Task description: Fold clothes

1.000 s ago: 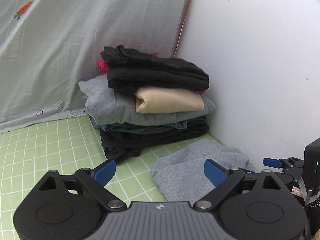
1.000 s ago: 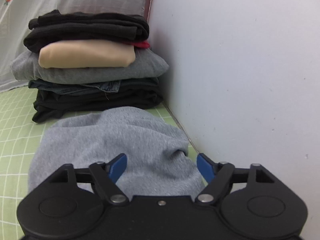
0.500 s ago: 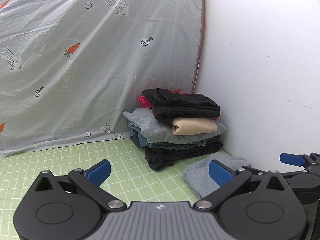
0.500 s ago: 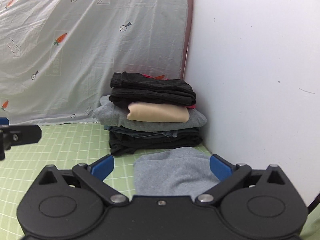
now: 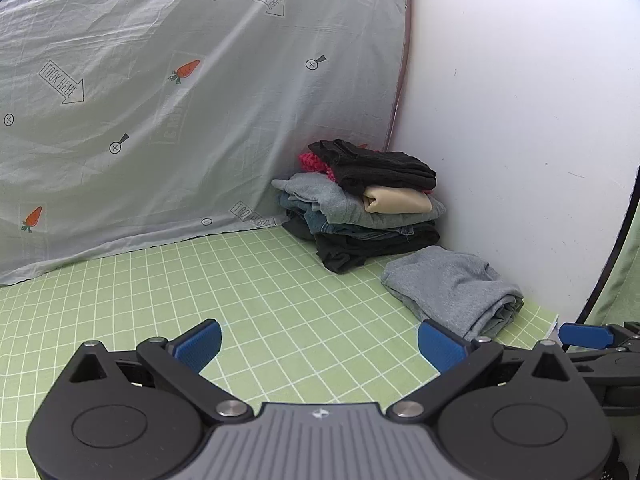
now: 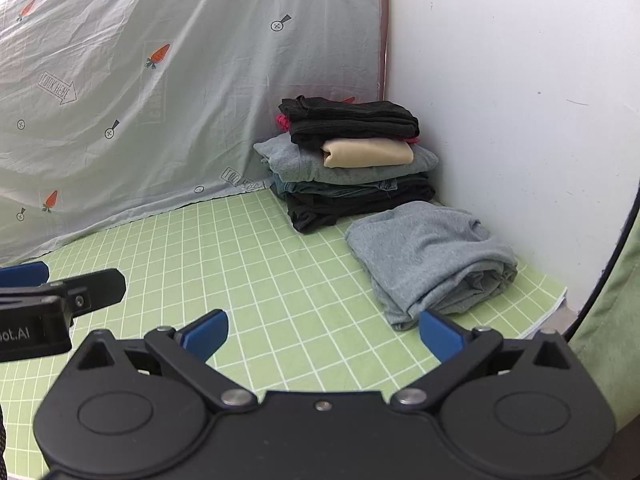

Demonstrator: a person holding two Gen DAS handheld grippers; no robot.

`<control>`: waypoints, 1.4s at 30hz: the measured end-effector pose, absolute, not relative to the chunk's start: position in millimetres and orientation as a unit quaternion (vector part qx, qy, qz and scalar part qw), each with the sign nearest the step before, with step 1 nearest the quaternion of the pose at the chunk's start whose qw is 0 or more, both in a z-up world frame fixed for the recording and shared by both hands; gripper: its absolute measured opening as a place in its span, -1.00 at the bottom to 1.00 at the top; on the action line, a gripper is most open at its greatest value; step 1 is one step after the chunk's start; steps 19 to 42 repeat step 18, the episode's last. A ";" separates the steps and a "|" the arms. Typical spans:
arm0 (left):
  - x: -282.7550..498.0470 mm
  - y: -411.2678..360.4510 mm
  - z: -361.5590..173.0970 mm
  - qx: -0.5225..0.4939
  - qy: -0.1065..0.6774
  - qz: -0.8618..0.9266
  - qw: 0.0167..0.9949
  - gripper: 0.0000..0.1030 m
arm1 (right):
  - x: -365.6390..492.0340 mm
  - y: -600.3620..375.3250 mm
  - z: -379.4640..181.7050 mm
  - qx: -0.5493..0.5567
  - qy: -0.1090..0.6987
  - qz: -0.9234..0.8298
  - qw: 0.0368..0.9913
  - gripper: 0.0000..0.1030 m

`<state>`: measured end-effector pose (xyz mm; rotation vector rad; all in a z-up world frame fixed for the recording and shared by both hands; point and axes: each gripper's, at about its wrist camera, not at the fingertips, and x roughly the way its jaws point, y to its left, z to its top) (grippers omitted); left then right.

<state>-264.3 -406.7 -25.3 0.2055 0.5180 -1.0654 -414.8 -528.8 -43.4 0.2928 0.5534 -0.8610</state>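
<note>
A folded grey garment lies on the green grid mat against the white wall. Behind it, in the corner, stands a stack of folded clothes in black, beige, grey and denim. My left gripper is open and empty, well back from the garment. My right gripper is also open and empty, just in front of the garment's near edge. Each gripper shows at the edge of the other's view: the right gripper's blue fingertip, the left gripper's black finger.
A pale sheet with carrot and arrow prints hangs behind the mat. The white wall bounds the right side. The mat's right edge ends just past the grey garment, with green fabric beyond.
Both grippers have pulled back and up from the grey garment, which stays folded on the mat. The stack and garment now look much farther away.
</note>
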 end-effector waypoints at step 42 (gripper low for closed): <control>-271.1 -335.2 -31.9 0.106 0.236 -0.531 0.807 1.00 | -437.4 -446.3 -46.7 0.136 0.254 -0.449 0.846 1.00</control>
